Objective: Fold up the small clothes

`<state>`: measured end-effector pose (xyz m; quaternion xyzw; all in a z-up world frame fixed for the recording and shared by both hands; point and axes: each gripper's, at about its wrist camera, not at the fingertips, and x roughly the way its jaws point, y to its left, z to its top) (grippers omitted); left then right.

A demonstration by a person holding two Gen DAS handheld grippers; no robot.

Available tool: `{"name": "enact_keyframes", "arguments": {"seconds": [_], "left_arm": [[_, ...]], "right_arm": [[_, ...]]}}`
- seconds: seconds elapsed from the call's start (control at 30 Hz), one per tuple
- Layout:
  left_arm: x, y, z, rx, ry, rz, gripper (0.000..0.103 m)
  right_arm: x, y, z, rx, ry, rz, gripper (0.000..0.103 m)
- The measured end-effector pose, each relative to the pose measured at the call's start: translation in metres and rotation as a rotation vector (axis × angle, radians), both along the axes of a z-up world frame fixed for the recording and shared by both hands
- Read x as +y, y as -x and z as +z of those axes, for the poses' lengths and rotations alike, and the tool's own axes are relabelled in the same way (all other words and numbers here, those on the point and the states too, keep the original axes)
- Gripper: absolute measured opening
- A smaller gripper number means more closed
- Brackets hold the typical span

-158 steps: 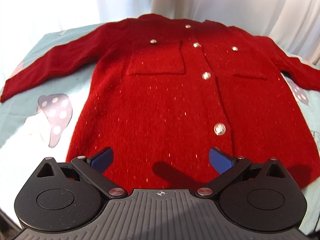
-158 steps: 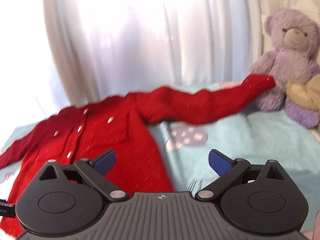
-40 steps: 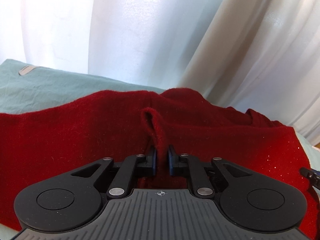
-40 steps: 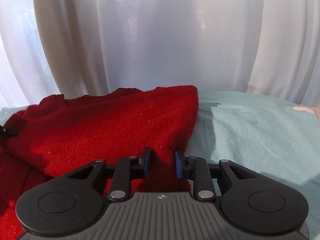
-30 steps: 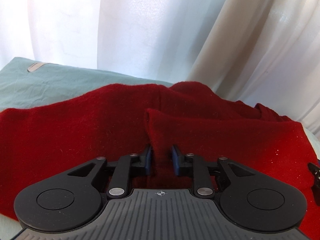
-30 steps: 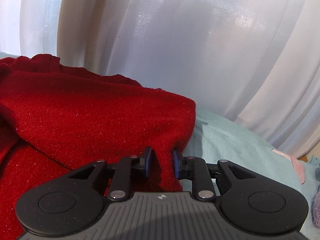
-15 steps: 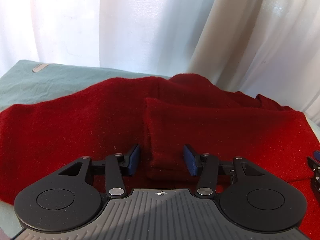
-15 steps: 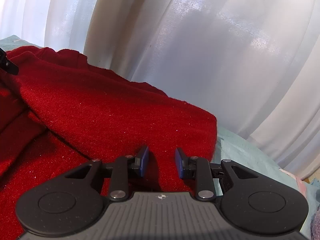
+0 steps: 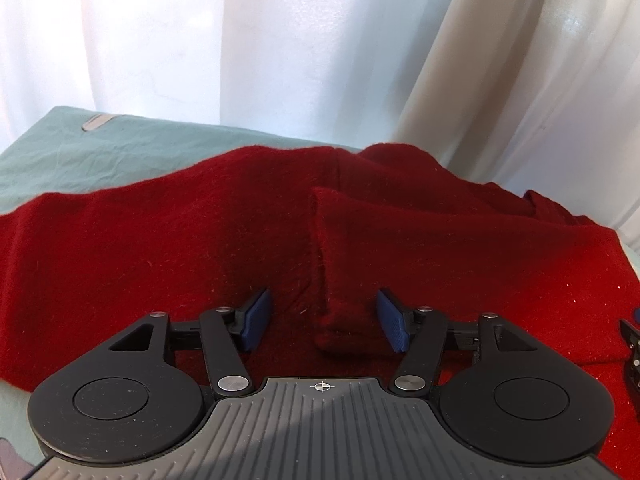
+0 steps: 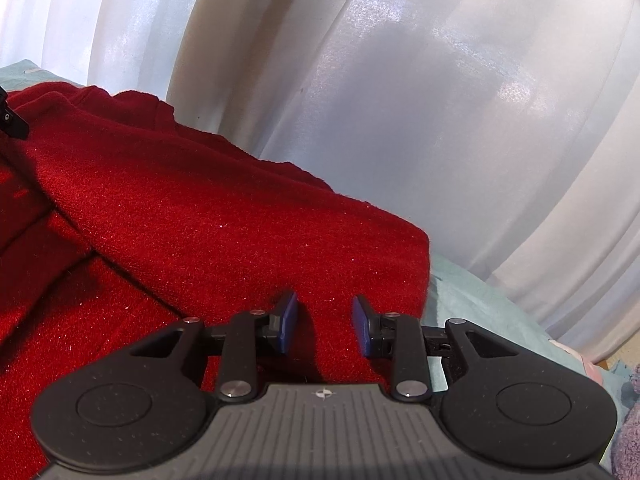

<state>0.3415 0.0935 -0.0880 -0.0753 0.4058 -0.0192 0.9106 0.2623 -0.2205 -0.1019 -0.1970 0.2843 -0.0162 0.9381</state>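
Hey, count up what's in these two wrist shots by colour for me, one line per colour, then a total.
Red: 1, the red cardigan, folded over.
Pale green: 1, the bedsheet under it.
White: 1, the curtain behind.
Purple: 1, a fuzzy purple thing at the right wrist view's edge, too cropped to name.
Black with blue pads: 2, left gripper and right gripper, jaws apart.
Total: 6

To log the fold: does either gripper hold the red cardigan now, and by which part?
Neither. The left gripper and right gripper have just opened; the red cardigan lies free between their pads.

Red cardigan (image 9: 440, 248) cut off at right edge.
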Motion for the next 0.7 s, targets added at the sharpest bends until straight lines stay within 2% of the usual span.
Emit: {"name": "enact_keyframes", "arguments": {"seconds": [0.2,0.27,0.3,0.33,0.4,0.5,0.6,0.67,0.7], "left_arm": [[0.019,0.020,0.006,-0.003,0.058,0.032,0.077],[0.034,0.035,0.011,-0.018,0.088,0.071,0.081],[0.045,0.045,0.014,-0.028,0.108,0.101,0.088],[0.058,0.055,0.016,-0.045,0.127,0.145,0.096],[0.088,0.075,0.019,-0.073,0.154,0.264,0.098],[0.148,0.103,0.016,-0.095,0.218,0.491,0.098],[0.211,0.125,0.007,-0.110,0.324,0.712,0.096],[0.250,0.138,-0.002,-0.131,0.403,0.842,0.087],[0.265,0.142,-0.007,-0.126,0.441,0.900,0.079]], "right_arm": [[0.006,0.000,0.002,0.032,0.060,0.002,0.030],[0.009,0.005,0.011,0.047,0.045,-0.022,0.032],[0.008,0.013,0.018,0.036,0.008,-0.023,0.040],[0.005,0.027,0.028,0.000,-0.058,-0.012,0.054],[-0.001,0.054,0.040,-0.049,-0.167,0.001,0.064],[-0.009,0.086,0.047,-0.048,-0.293,0.002,0.065],[-0.015,0.102,0.045,-0.023,-0.378,-0.029,0.065],[-0.017,0.105,0.044,-0.011,-0.424,-0.049,0.065],[-0.018,0.105,0.045,-0.008,-0.438,-0.055,0.065]]}}
